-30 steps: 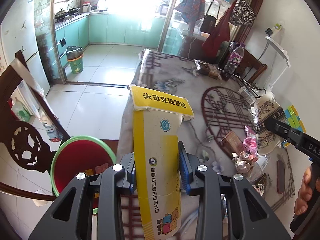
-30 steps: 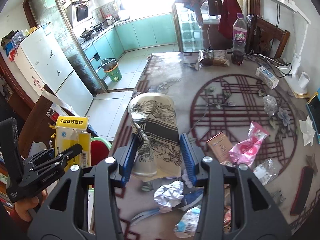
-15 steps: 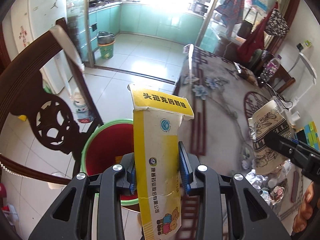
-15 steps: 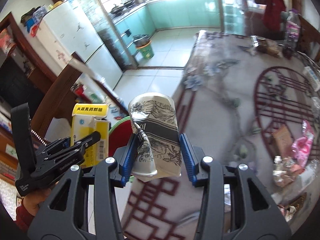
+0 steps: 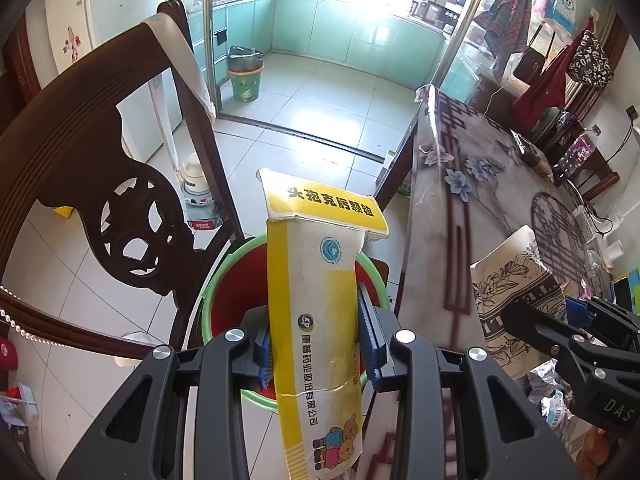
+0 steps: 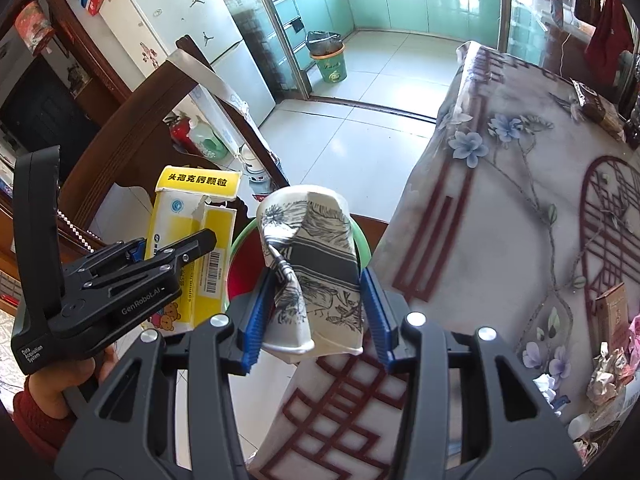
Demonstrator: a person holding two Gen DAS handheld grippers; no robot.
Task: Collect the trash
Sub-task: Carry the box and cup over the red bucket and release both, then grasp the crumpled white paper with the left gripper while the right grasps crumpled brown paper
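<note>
Your left gripper clamps yellow box at frame centre — red bin behind it; right gripper pinches crushed paper cup.

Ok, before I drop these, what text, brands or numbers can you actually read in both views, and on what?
"头孢克肟颗粒": top flap of the yellow medicine box.
"康普药业股份有限公司": down the box front.
"GenRobot.AI" and "Data Acquisition System": left gripper body.
"DAS": right gripper body, cut off.
Barcode digits on the box side: too small.
Green bin lettering: blurred.
Paper cup: pattern only, no text.
</note>
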